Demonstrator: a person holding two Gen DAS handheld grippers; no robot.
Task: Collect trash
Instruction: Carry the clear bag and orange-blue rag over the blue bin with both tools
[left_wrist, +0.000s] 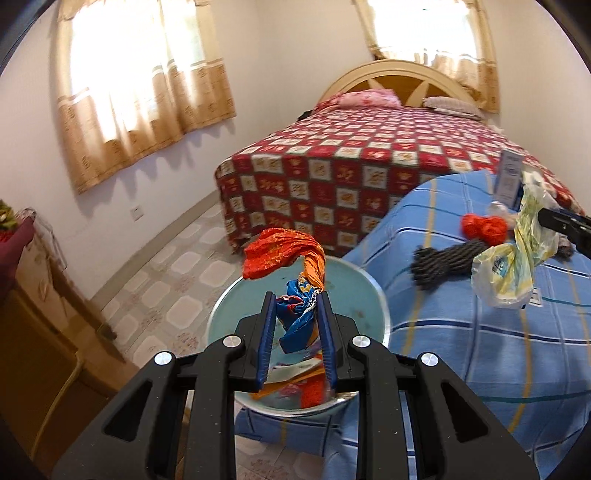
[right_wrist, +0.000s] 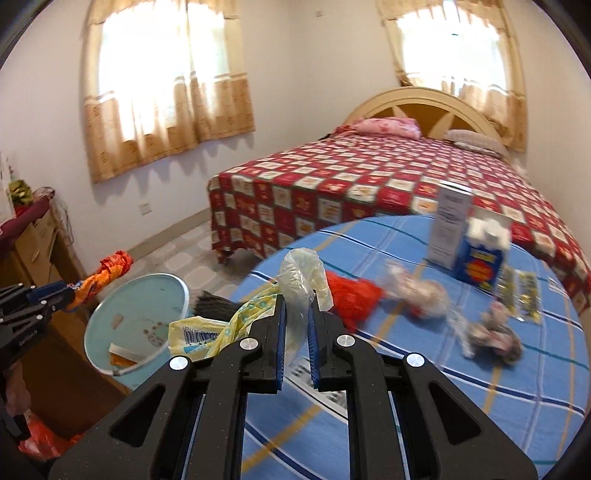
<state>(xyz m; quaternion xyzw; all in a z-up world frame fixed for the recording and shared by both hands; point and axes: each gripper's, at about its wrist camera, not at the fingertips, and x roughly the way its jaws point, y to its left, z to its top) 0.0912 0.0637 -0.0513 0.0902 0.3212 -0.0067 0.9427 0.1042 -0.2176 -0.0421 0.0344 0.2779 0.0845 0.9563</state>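
My left tongs (left_wrist: 295, 295) are clamped on a crumpled orange and blue wrapper (left_wrist: 291, 258), held just above the open pale-blue bin (left_wrist: 369, 295). More scraps lie at the bottom of the bin. My right tongs (right_wrist: 295, 299) are clamped on a clear and yellow plastic bag (right_wrist: 301, 273), lifted over the near edge of the worktop (right_wrist: 480, 398), which wears a blue plaid cloth. The bin stands on the floor just beside the worktop, to its left.

Farther along the worktop lie a dark striped bundle (left_wrist: 443, 258), a red crumpled piece (right_wrist: 352, 295), a clear wad (right_wrist: 417, 295) and a grey-pink wad (right_wrist: 495, 336), all blurred. Behind them stands a blue carton (right_wrist: 480, 258) touching a white box (right_wrist: 448, 225), with yellow-black sachets (right_wrist: 517, 295) just beside.

Beyond is a bed (right_wrist: 369, 177) with a red checked cover and two pillows. Curtained windows (right_wrist: 166, 85) glow on the far walls.
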